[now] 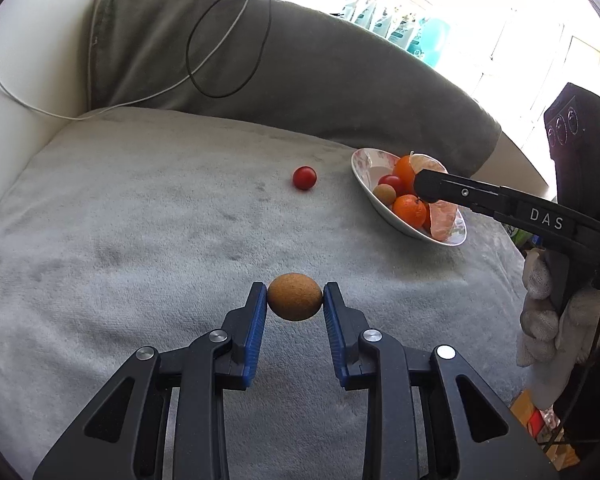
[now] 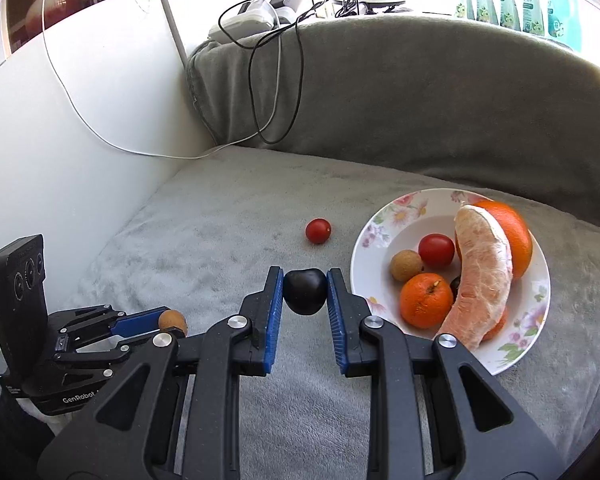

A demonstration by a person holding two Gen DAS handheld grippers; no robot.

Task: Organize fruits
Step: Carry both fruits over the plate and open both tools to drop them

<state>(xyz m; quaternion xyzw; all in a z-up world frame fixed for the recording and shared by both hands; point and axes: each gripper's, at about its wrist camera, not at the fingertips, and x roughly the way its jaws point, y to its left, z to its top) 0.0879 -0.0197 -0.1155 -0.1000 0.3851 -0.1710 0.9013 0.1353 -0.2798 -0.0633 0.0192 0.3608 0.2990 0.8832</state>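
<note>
1. Surface: grey plush blanket [image 2: 228, 216] spread over a seat cushion, w/ a darker grey padded backrest [image 2: 420, 100] curving behind it.
2. Room: white panel [image 2: 60, 140] stands at the left edge of the cushion; bright window behind the backrest, mostly blown out.
3. On the ledge behind: white adapters/chargers [image 2: 256, 16]; a black cable [image 2: 296, 80] loops down the backrest, a thin white cable [image 2: 100, 136] trails across the panel onto the cushion.
4. Row of teal-and-white pouches [image 2: 516, 0] along the sill, print too small to read.
5. Floral plate [image 2: 370, 236] sits on the blanket at right, holding two oranges, one in front [image 2: 426, 300], a peeled pomelo segment [image 2: 482, 276], a red cherry tomato [image 2: 436, 250], a tan longan [image 2: 406, 266]. A dark fruit is part hidden behind the segment.
6. Loose cherry tomato [image 2: 318, 231] lies on the blanket just left of the plate, apart from it.
7. Left gripper [image 1: 295, 298]: blue pads clamped narrow on a brown longan [image 1: 295, 297], above the blanket.
8. Right gripper [image 2: 305, 290]: pads pinched on a dark, near-black fruit [image 2: 305, 291], beside the plate's left rim.
9. White-gloved hand [image 1: 540, 316] holds the right gripper's handle.
10. Writing: "DAS" on the right gripper's arm in the left view; "GenRobot" on the left gripper's body in the right view.
</note>
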